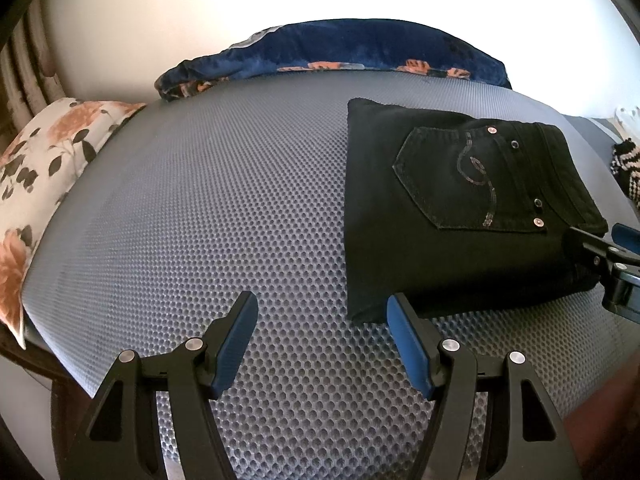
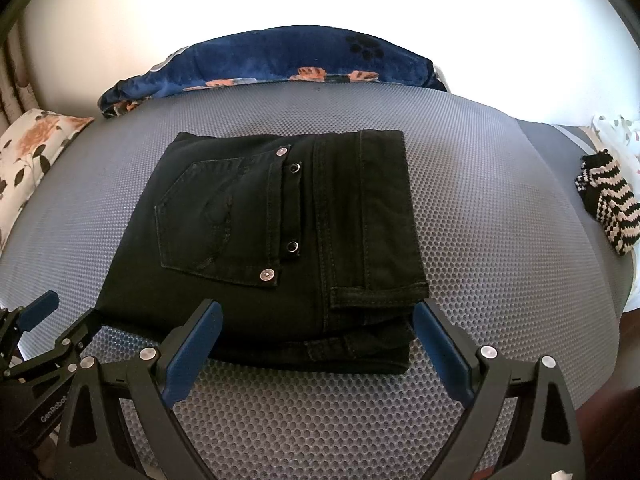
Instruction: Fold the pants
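The black pants [image 2: 276, 240] lay folded into a compact rectangular stack on the grey honeycomb mat [image 2: 500, 240], a back pocket facing up. In the right wrist view the stack sat near the middle of the mat, and its near edge showed several stacked layers; the pocket's stitched motif was barely legible there. The left wrist view showed the same pants [image 1: 460, 216] toward the right of the mat [image 1: 200, 208], and only this view resolved the curled, sequin-like pocket decoration.

The right gripper [image 2: 318, 320] pointed steeply down at the near edge of the stack. Its jaws were spread, one blue pad over the edge of the fabric and the other just past the stack's near right corner; nothing was pinched. The left gripper [image 1: 322, 310] also tilted downward, jaws spread and empty over bare mat, its right pad just beside the stack's near left corner.

Each view caught the other tool at its margin: the right gripper [image 1: 600, 248] at the right edge, the left gripper [image 2: 64, 312] at the lower left.

A blue floral blanket [image 2: 280, 60] lay bunched at the far end of the mat. A floral pillow [image 1: 44, 184] was at the left. A striped knitted item [image 2: 608, 204] lay at the right.
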Available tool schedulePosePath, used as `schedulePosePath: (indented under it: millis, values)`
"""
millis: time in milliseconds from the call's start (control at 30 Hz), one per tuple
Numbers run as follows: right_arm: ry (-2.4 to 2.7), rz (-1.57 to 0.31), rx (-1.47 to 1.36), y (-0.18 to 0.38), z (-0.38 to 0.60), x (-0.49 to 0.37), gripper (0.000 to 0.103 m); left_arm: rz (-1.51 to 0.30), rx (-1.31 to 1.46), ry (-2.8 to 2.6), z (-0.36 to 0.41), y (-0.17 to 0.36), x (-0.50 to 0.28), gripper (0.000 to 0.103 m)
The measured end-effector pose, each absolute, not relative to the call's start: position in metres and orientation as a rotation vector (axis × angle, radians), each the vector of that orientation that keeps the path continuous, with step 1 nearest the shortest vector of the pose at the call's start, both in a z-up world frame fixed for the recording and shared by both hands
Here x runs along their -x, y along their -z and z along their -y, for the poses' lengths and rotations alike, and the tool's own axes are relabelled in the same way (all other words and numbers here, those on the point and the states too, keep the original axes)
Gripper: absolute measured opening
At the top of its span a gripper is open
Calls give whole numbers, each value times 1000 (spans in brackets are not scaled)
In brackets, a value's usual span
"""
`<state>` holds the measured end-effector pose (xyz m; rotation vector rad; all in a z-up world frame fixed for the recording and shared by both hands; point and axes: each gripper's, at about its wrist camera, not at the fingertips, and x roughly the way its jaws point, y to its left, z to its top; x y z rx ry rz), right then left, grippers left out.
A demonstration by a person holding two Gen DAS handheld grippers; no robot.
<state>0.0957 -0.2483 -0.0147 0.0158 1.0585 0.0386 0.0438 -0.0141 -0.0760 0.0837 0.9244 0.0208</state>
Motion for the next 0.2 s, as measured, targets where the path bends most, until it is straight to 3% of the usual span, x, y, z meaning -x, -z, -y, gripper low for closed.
schedulePosePath:
  millis: [200]
  values:
    - [-38, -1055, -17, 14, 249, -95, 95, -924, -82, -21, 14, 76, -43, 68]
